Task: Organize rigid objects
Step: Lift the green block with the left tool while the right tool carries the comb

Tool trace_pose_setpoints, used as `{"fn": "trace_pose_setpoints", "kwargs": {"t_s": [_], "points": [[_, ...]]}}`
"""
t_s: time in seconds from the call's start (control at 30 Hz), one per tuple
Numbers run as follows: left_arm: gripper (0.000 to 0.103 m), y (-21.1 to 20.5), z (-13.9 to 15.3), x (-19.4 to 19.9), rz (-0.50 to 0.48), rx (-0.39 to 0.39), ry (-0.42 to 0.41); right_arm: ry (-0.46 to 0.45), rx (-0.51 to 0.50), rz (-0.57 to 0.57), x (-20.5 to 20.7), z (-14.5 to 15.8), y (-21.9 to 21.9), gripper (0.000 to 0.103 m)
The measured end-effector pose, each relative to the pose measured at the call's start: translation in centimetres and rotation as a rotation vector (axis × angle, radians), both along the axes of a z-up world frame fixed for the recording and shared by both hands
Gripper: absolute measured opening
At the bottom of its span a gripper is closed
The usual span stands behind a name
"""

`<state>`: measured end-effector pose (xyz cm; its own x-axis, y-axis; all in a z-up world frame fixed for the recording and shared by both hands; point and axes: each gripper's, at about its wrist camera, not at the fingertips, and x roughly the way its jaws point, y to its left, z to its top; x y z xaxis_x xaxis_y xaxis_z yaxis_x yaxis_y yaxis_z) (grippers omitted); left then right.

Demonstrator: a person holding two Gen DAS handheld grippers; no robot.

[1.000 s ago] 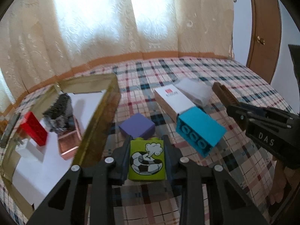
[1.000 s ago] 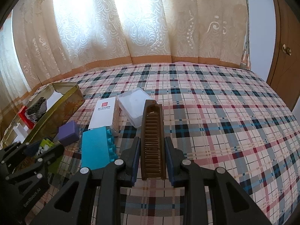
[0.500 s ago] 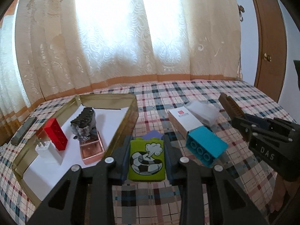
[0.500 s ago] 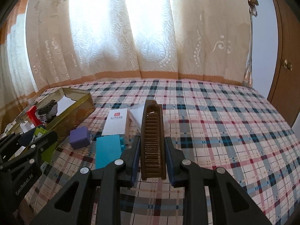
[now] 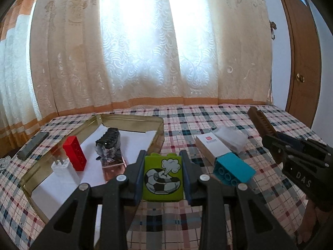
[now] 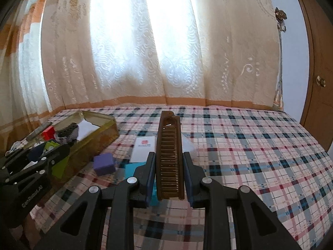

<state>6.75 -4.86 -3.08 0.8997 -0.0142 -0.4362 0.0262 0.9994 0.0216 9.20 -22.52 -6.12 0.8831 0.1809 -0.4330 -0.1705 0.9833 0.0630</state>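
We are carrying two pieces toward the gold tin [image 5: 133, 123] on the bed. Our left tool [image 5: 163, 179] is clamping the green block [image 5: 162, 177] just right of the tin's near corner; our right tool [image 6: 169, 176] is gripping the brown comb [image 6: 169, 152], farther right of the tin. Next we are likely needing to lift the block over the tin's rim and lower it onto a bare patch beside the red brick [image 5: 74, 153].

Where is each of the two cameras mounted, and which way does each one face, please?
Left wrist: on the left gripper, looking along its fingers, shut on a green block, toward the gold tray; the right gripper shows at right.
Right wrist: on the right gripper, looking along its fingers, shut on a brown comb, across the plaid bed; the left gripper shows at left.
Shared: tray, white box, curtains.
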Motion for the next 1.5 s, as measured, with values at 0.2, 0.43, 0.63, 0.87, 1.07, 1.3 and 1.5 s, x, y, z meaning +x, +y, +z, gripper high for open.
{"fn": "trace_pose_setpoints", "kwargs": {"t_s": [0.2,0.43,0.63,0.87,1.07,1.3,1.5], "points": [[0.030,1.1,0.2,-0.5,0.035,0.005,-0.034,-0.065,-0.029,0.023,-1.2,0.4,1.8,0.028],[0.030,1.9,0.4,-0.9,0.056,0.014,-0.056,-0.098,-0.032,0.041,-1.8,0.7,2.9,0.028],[0.030,2.8,0.4,-1.0,0.072,0.015,-0.065,-0.125,-0.029,0.057,-2.2,1.0,3.6,0.028],[0.030,3.6,0.4,-1.1,0.079,0.012,-0.065,-0.151,-0.006,0.077,-2.5,1.1,4.2,0.028],[0.030,4.2,0.5,-1.3,0.100,0.012,-0.075,-0.190,0.000,0.101,-3.1,1.4,5.2,0.028],[0.030,5.0,0.5,-1.4,0.110,0.002,-0.077,-0.197,0.004,0.119,-3.1,1.4,6.0,0.028],[0.030,5.4,0.5,-1.4,0.115,-0.001,-0.076,-0.199,0.003,0.127,-3.2,1.5,6.6,0.028]]}}
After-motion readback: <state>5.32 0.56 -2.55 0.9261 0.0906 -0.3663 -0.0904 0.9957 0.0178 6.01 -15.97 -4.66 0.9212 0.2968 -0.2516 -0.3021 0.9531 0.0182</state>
